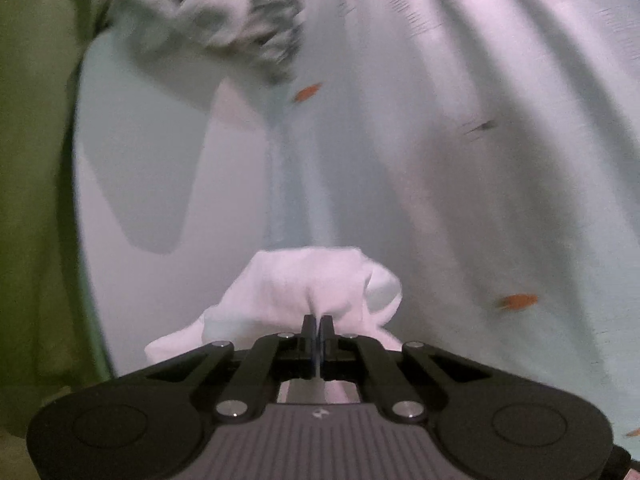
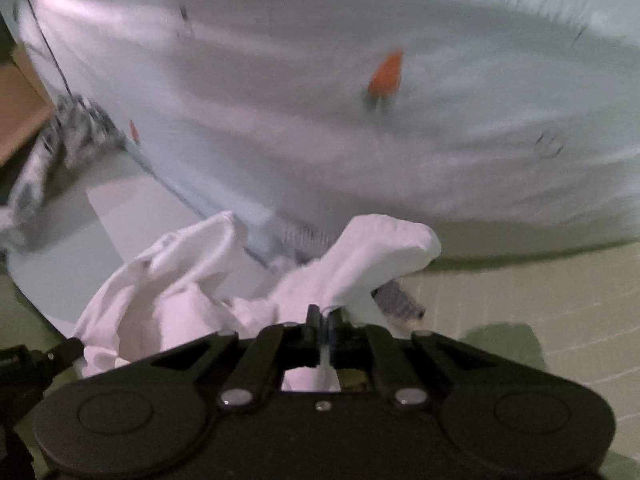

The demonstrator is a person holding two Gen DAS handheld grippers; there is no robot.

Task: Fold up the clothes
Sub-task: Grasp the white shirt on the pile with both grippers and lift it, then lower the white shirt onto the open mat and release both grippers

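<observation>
The white garment (image 1: pixel 308 284) is bunched and lifted off the round pale-blue table (image 1: pixel 152 184), pinched at two places so that it can hang and spread between them, which is presumably the reason for holding it by two points rather than one. The left gripper (image 1: pixel 317 326) has its jaws fully together on a puckered fold of the cloth, the fabric mushrooming out just past the fingertips. In the right wrist view the right gripper (image 2: pixel 325 316) is likewise clamped tight on a peak of the same white garment (image 2: pixel 376 256), with looser folds sagging down to its left over the table's near edge. Beyond it, a large pale cloth with small orange motifs (image 2: pixel 386 74) is draped over the far part of the table in long wrinkles, and a grey-and-white patterned garment (image 1: pixel 224 20) lies crumpled near the table's far left edge, both apparently waiting their turn. Green flooring (image 1: pixel 32 160) shows beyond the rim on the left, tiled floor (image 2: pixel 540 292) on the right. Both views are blurred, so finer detail is unclear. Folding proper looks barely begun.
</observation>
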